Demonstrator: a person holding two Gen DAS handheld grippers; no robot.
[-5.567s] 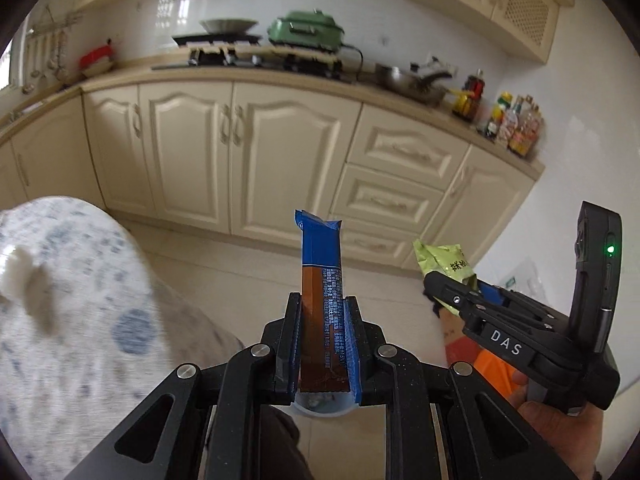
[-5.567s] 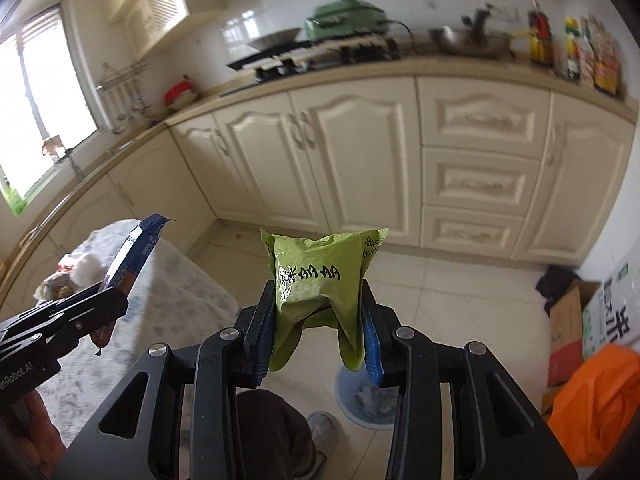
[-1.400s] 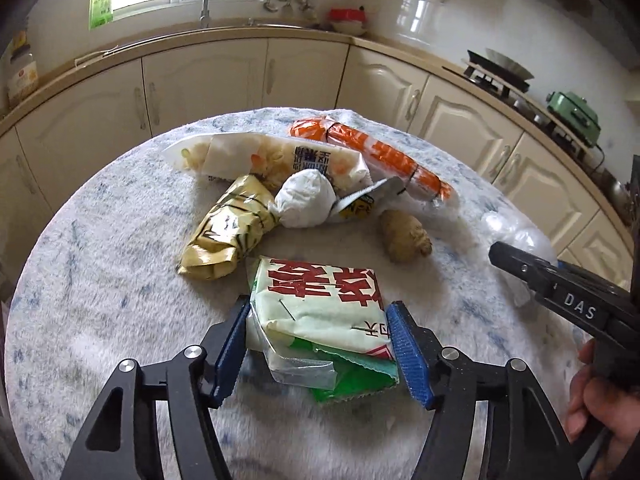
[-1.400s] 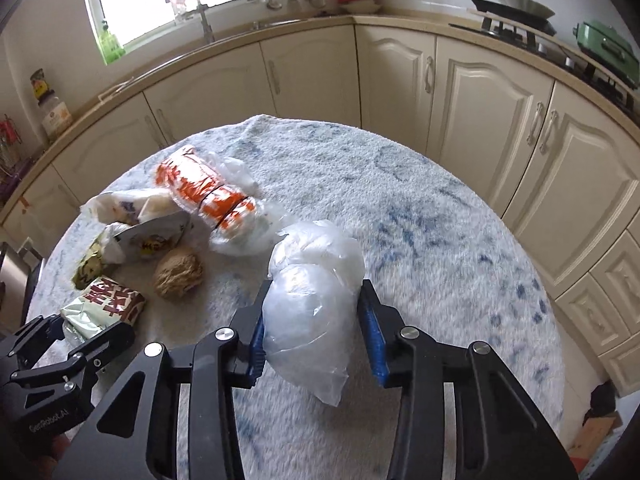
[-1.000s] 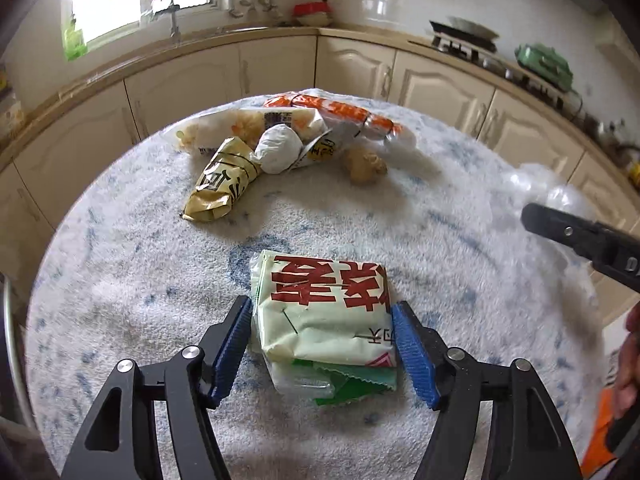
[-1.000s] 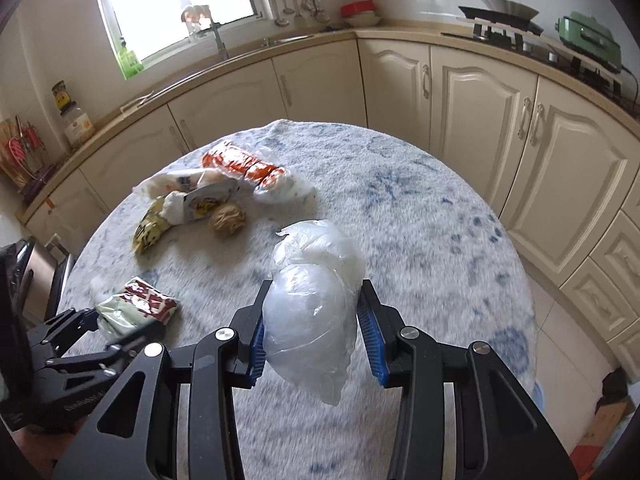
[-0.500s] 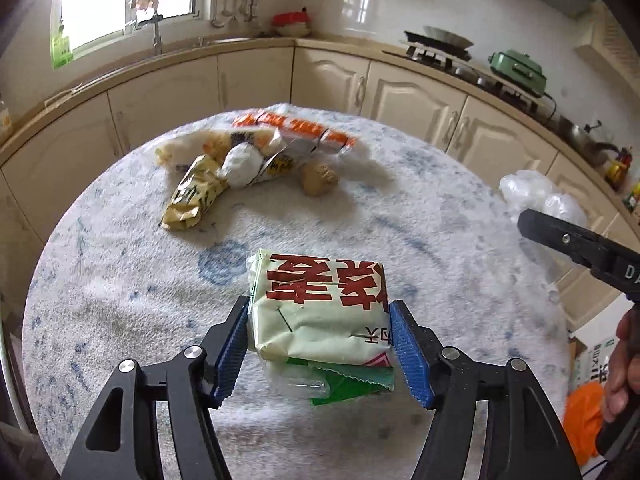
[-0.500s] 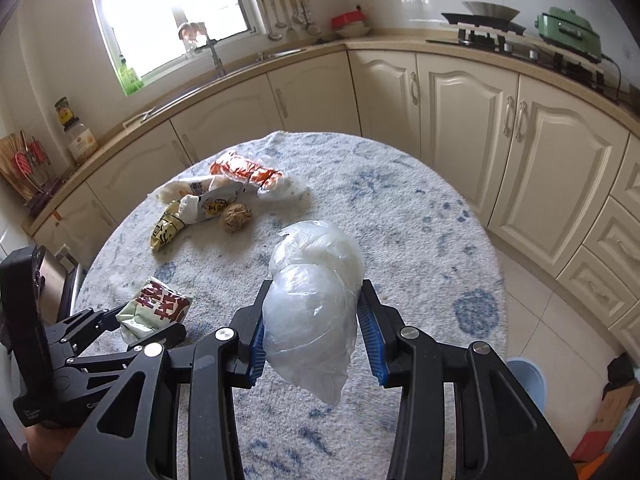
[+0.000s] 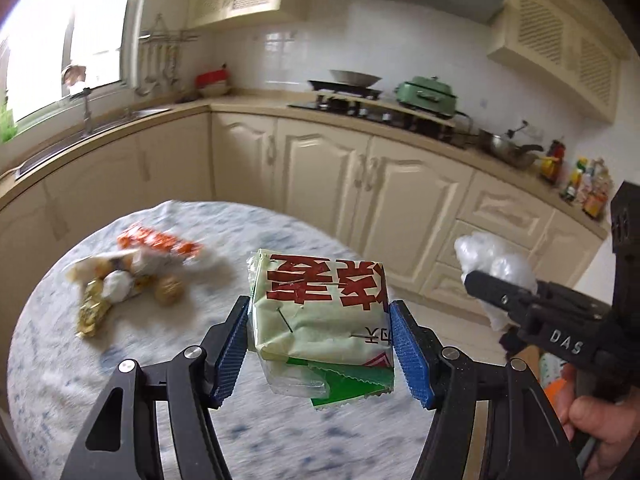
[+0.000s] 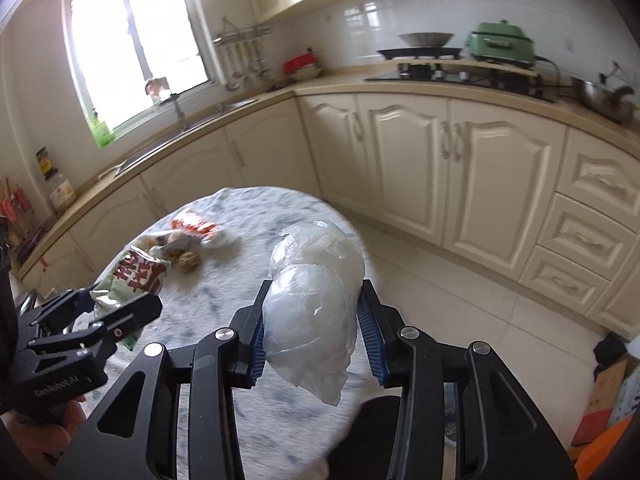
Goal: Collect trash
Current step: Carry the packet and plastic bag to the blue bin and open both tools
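Left gripper (image 9: pixel 320 344): blue ribbed pads are pressing both side edges of a pale green noodle packet with red characters (image 9: pixel 320 312), jaws spread about the packet's width. The packet is hanging in the air above the round table with the blue-and-white mottled cloth (image 9: pixel 60 360), printed face toward the camera, its torn green zigzag edge lowest and its long axis running roughly across the jaws.

Right gripper (image 10: pixel 312 332): pads are closing on a crumpled clear plastic bag (image 10: pixel 314 304), which is bulging above the fingers and trailing a loose tail below them; its long axis is running along the fingers, tilted slightly right at the bottom. It is also being held off the table, out over the table's near-right edge.

In the left wrist view the right gripper (image 9: pixel 500 300) is showing at the right with the clear bag, well apart from the packet.

On the far left of the table a cluster of remaining litter is lying: an orange-and-white wrapper (image 9: pixel 160 242), a yellow foil wrapper (image 9: pixel 92 312), a white crumpled ball (image 9: pixel 118 284) and a brown round lump (image 9: pixel 170 290), blurred.

Beyond the table, cream kitchen cabinets (image 10: pixel 440 160) are curving round under the counter, with a green electric cooker (image 10: pixel 502 44) on top. An orange bag (image 10: pixel 604 440) is sitting on the floor at lower right.
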